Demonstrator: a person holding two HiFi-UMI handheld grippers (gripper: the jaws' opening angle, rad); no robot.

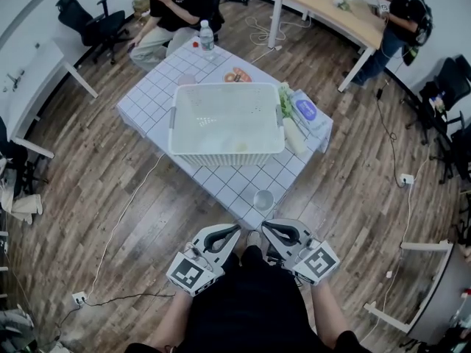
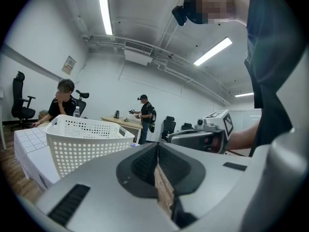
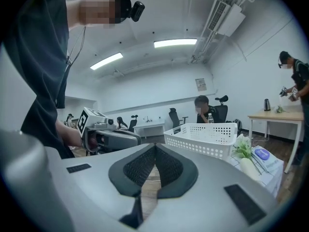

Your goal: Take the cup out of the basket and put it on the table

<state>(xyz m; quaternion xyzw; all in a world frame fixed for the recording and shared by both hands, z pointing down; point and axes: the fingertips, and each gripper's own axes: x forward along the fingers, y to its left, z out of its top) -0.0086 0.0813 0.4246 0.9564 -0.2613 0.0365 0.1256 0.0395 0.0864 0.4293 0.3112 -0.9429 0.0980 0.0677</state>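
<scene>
Standing at lower centre of the head view, on the table's [image 1: 147,103] near corner just below the basket [image 1: 227,151], the cup [image 1: 263,199] looks small, round and pale grey. Its material and the basket's washed-out inside are unclear. Left gripper [image 1: 236,229] and right gripper [image 1: 265,226] are clenched, empty.

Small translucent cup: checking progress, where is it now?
Head view: the small translucent cup stands on the checked tablecloth, near corner, outside the white plastic basket.
</scene>
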